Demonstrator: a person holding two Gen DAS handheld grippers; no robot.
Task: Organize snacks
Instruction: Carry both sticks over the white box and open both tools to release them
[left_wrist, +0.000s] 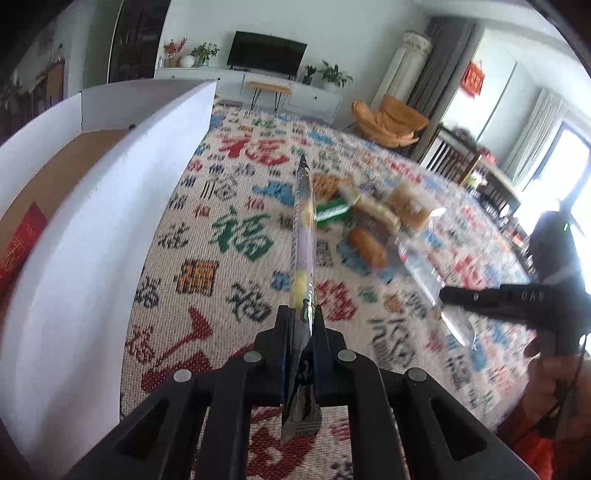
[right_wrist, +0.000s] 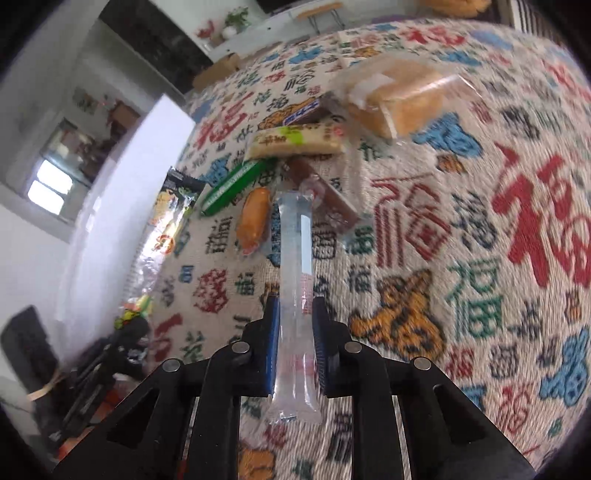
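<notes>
My left gripper is shut on a long thin snack packet with a yellow and purple wrapper, seen edge-on and lifted over the patterned cloth. My right gripper is shut on a long clear packet that sticks out forward. Beyond it lies a pile of snacks: a green bar, an orange roll, a beige bar, a brown packet and a wrapped cake. The right gripper also shows at the right of the left wrist view.
A white box with a brown inside and a red item in it stands at the left of the cloth; its wall shows at the left of the right wrist view. A person's hand holds the right gripper. A living room with furniture lies beyond.
</notes>
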